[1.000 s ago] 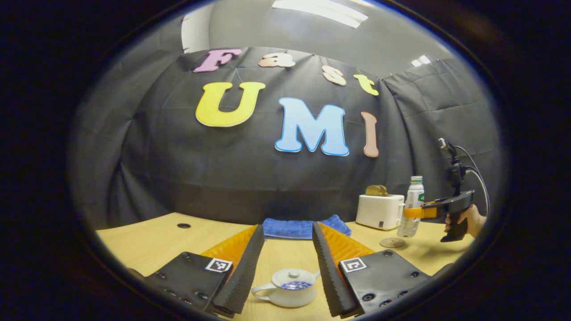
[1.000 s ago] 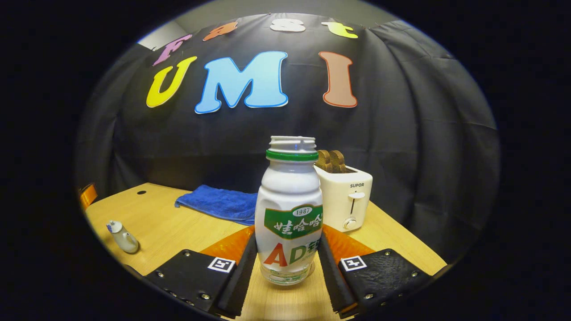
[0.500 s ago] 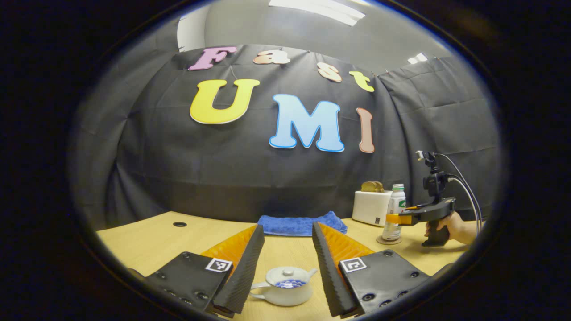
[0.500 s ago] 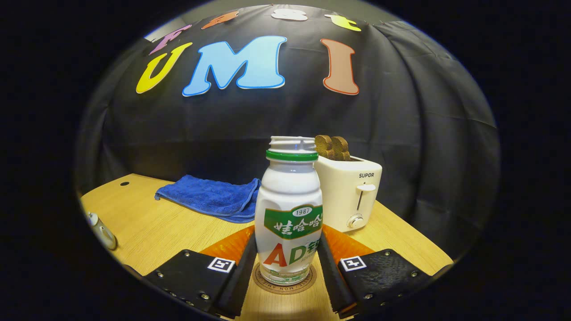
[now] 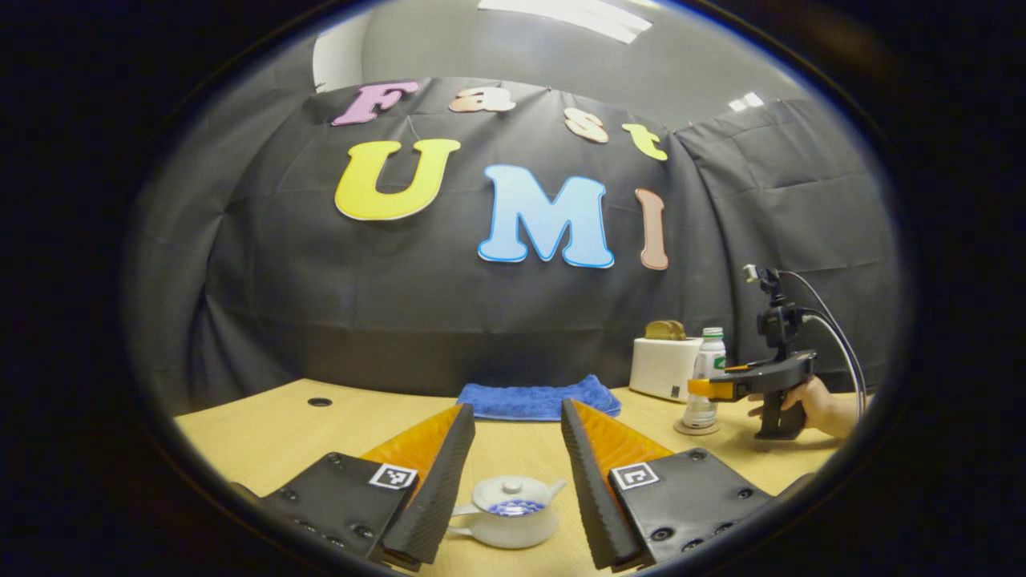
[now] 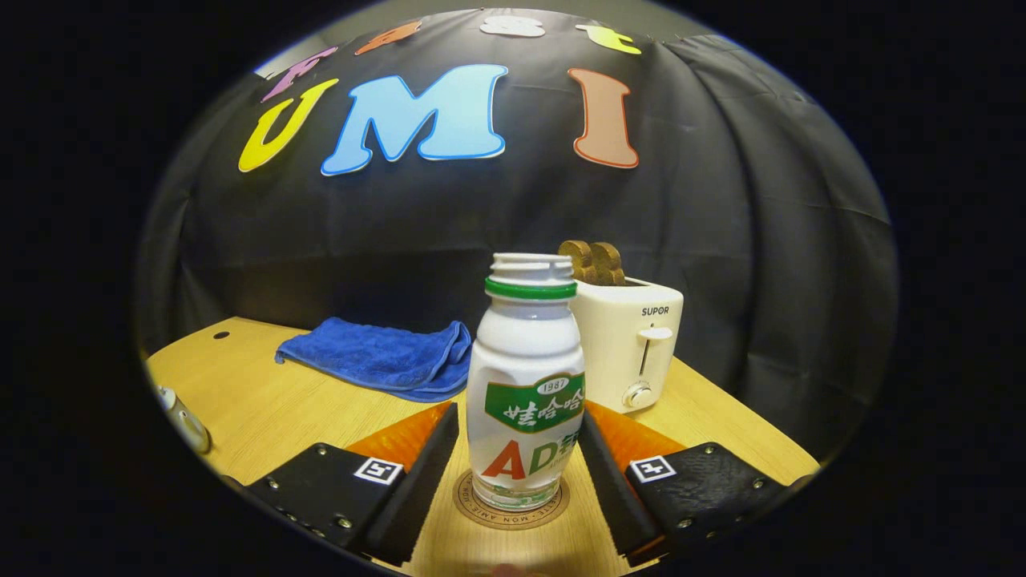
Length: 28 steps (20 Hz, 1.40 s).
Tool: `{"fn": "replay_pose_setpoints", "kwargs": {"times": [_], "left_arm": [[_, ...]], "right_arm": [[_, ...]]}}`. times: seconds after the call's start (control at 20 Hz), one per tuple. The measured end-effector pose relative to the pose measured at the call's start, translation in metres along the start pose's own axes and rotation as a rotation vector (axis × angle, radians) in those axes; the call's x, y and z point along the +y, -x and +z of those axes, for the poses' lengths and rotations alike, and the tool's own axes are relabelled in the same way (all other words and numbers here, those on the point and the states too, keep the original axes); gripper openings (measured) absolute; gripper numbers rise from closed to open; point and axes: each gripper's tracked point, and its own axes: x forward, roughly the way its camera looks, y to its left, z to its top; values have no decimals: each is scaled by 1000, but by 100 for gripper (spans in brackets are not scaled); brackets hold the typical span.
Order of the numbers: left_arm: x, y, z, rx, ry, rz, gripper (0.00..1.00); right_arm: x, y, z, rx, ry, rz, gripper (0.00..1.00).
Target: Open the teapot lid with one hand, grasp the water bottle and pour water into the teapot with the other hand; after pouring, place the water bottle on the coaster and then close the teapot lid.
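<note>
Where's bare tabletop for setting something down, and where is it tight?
Free: the table between the blue towel and the teapot, and the far left corner by the hole. Crowded: the right side, where the water bottle stands on the coaster between the right gripper fingers, with the toaster right behind.

Uncapped water bottle (image 6: pixel 525 393) upright on coaster (image 6: pixel 510 503); white teapot (image 5: pixel 503 521) lidded.

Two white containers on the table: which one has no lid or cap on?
The white plastic water bottle on the round coaster: its threaded neck is bare. The white ceramic teapot between the left gripper fingers has its lid on.
</note>
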Motion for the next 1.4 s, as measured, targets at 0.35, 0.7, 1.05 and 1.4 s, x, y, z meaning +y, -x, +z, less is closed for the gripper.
{"fn": "replay_pose_setpoints", "kwargs": {"times": [0.35,0.7,1.05,1.4], "left_arm": [[0,-2,-3,10,-18,8,76],[-32,-3,-16,51,-37,-51,87],[-137,46,-20,76,19,-129,100],[-134,72,-40,94,-7,55,100]], "right_arm": [[-9,38,33,-89,-53,-23,93],[16,140,48,-162,-29,36,96],[81,199,-4,-129,9,163,96],[97,226,-36,-114,-24,160,94]]}}
